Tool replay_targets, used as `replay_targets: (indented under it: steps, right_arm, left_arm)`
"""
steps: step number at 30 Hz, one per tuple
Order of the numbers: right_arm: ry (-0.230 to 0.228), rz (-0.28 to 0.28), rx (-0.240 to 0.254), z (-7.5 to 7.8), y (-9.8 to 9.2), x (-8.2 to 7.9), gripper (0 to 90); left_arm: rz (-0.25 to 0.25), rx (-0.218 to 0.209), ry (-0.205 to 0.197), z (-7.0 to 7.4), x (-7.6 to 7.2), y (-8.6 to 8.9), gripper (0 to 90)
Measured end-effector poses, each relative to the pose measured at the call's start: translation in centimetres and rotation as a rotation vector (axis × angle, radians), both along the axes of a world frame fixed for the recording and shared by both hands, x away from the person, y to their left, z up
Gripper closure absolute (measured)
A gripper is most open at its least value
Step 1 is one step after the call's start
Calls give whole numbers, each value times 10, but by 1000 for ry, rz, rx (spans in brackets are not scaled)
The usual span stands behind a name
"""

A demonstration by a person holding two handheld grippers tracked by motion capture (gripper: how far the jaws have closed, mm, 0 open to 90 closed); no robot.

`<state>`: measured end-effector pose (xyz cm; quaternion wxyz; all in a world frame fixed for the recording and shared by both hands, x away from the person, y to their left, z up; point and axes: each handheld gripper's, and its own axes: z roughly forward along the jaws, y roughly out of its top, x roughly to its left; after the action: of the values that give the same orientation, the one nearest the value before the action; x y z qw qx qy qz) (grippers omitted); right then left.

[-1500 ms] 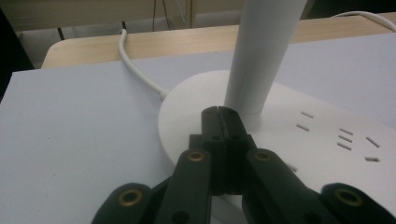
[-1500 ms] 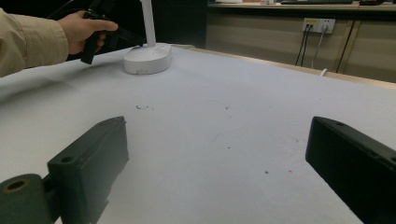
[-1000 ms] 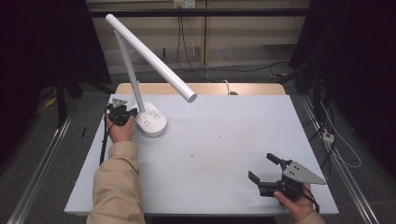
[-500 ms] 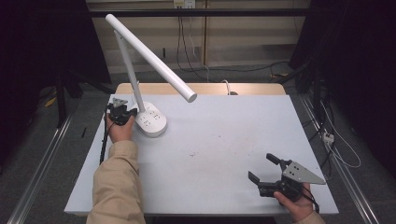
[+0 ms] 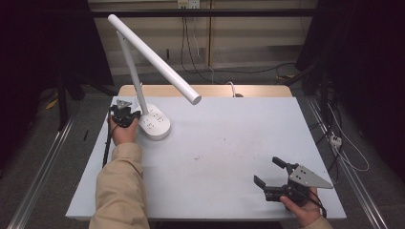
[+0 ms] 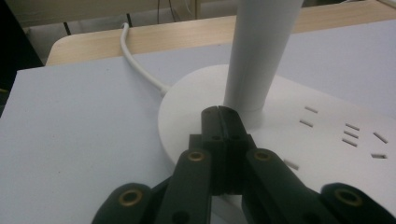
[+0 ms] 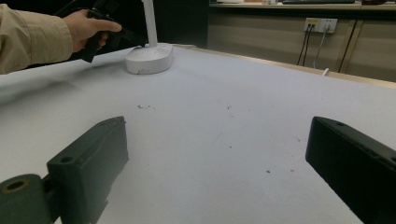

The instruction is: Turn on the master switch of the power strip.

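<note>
With my left tongs [image 6: 218,112] shut and their tips resting on the round base of the white desk lamp [image 5: 154,125] at the worktop's upper left, I judge I'm pressing its switch, so next comes a gentle lift-off, while my right tongs [image 5: 270,172] wait open, empty, lower right.

Right gripper [image 7: 224,163] jaws are being held wide apart over the bare table [image 7: 243,116]; lamp base [image 7: 149,58] is being touched by the far gripper [image 7: 135,39].
</note>
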<state>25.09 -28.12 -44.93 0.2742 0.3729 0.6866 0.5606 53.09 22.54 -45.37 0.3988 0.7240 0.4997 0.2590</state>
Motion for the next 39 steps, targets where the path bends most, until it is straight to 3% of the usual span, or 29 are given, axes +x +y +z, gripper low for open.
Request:
replay_targets:
  steps: [6,13,15,17,23,25,28,30,32,39]
  right_arm:
    - [0,-3,2,0,-1,-1,53]
    - [-1,-4,4,1,-2,0,53]
    - [0,-4,3,0,-1,0,52]
    - [3,-3,6,0,-1,1,53]
    - [1,-4,8,1,0,1,53]
    - [-1,-4,7,1,0,1,52]
    - [-2,-5,9,1,0,1,52]
    - [-1,-7,9,1,-1,2,52]
    - [-1,-4,12,1,0,3,52]
    - [0,7,15,1,3,4,52]
  left_arm:
    - [6,12,6,0,0,-2,900]
    - [9,-17,4,1,-1,-1,900]
    - [2,10,1,3,-1,-3,900]
    - [9,-30,-6,3,-1,-2,900]
    - [7,8,-24,4,-3,-7,900]
    - [7,1,-20,5,-4,-8,900]
    - [6,-14,-13,5,-6,-8,857]
    - [7,-34,-7,4,-8,-8,783]
    - [1,-23,4,5,-9,-9,726]
    - [1,-51,-4,14,-14,-9,642]
